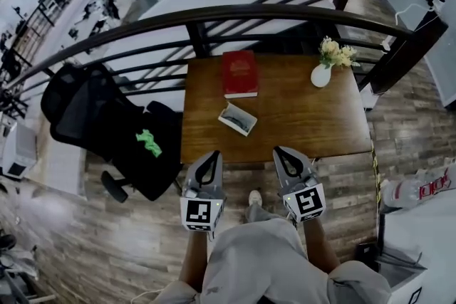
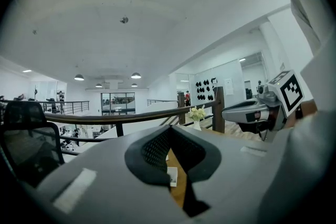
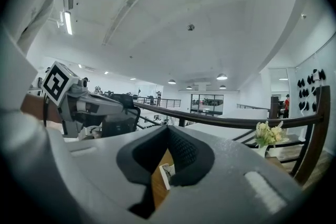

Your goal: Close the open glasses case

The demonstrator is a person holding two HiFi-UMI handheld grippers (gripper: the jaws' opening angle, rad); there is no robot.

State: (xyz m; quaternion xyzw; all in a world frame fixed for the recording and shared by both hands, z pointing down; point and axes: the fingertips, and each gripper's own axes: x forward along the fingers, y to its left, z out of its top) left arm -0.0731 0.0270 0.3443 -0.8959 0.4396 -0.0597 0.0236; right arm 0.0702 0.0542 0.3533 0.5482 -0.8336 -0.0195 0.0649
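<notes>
The open glasses case (image 1: 238, 118) lies near the middle of the brown wooden table (image 1: 313, 117), its white lid raised. Both grippers hover side by side over the table's near edge, short of the case. My left gripper (image 1: 211, 156) has its jaws closed tip to tip and holds nothing. My right gripper (image 1: 281, 152) looks the same, shut and empty. In the left gripper view a sliver of the case (image 2: 171, 176) shows under the joined left gripper (image 2: 169, 128). In the right gripper view the case (image 3: 166, 174) shows under the joined right gripper (image 3: 168, 128).
A red book (image 1: 239, 72) lies behind the case. A white vase of flowers (image 1: 322, 72) stands at the table's far right. A dark railing (image 1: 214, 14) curves behind the table. A black office chair (image 1: 107, 124) stands left of it. Plastic bottles (image 1: 420, 190) lie on the right.
</notes>
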